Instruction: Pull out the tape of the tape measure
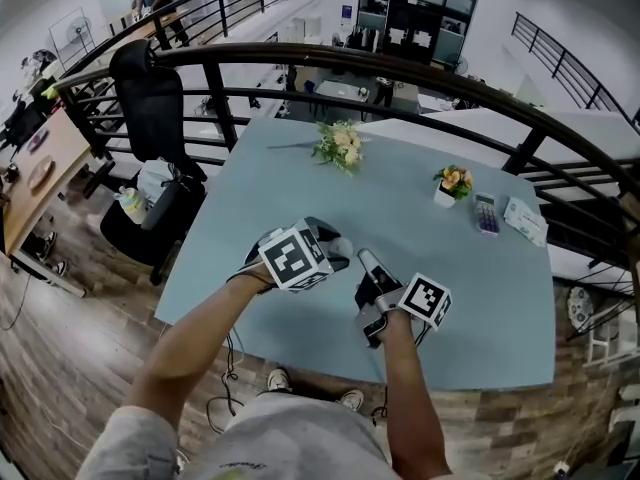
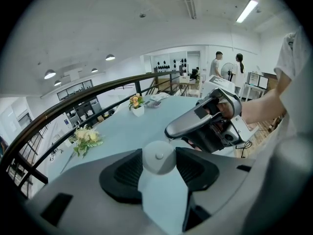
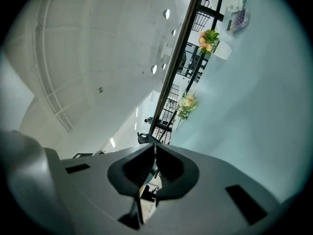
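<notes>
At the near side of the pale blue table [image 1: 480, 298], the left gripper [image 1: 332, 249] is clamped on the tape measure [image 2: 158, 156], a round grey case with a centre button wedged between both pads above the tabletop. The right gripper [image 3: 154, 150] has its jaws pressed together, the tips just beside the case; a small dark bit pokes out there, though I cannot tell what. A flower bunch [image 1: 340, 146] and a calculator [image 1: 486, 213] lie well apart.
</notes>
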Motion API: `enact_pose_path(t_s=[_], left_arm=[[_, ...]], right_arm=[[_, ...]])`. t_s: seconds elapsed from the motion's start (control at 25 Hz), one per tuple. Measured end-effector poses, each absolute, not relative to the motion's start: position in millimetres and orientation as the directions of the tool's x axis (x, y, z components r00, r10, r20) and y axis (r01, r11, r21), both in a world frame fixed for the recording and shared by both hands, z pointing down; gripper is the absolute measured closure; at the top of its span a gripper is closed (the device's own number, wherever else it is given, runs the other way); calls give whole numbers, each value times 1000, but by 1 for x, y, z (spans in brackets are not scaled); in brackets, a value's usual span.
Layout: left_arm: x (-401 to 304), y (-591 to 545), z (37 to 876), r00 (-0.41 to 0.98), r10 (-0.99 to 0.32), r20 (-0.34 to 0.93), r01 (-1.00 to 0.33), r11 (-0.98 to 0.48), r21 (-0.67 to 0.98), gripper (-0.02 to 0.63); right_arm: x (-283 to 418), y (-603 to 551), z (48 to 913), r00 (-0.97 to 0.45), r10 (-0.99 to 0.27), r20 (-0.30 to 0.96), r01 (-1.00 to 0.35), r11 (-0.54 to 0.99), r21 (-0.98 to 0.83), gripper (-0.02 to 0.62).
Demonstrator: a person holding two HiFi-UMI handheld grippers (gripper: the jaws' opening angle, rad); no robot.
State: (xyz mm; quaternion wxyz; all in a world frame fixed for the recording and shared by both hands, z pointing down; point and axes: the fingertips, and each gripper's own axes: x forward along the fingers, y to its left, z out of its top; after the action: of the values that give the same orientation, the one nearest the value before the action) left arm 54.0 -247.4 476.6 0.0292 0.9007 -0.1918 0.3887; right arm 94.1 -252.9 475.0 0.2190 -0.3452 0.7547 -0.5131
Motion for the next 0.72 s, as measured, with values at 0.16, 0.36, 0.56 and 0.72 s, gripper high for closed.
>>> enact_pose_path(t_s=[0.16,0.36,0.56,0.72], left_arm=[[52,-250,481,607,-327,724,-356,-927,-120,394],[44,-257,481,606,-340,719,-382,-918,-112,394],[46,-260,478,611,-344,713,-383,-917,-114,394],[46,-258,478,611,-340,715,-379,-918,-113,394]], right_arm=[[109,-255,477,-629,-776,41,-325,215,-921,578],[136,-259,475,-584,-811,38,-336,199,-921,578],[146,-259,474,-569,-821,35,-344,200,-917,578],[147,-257,474,-568,-822,41,-354,199,-914,578]])
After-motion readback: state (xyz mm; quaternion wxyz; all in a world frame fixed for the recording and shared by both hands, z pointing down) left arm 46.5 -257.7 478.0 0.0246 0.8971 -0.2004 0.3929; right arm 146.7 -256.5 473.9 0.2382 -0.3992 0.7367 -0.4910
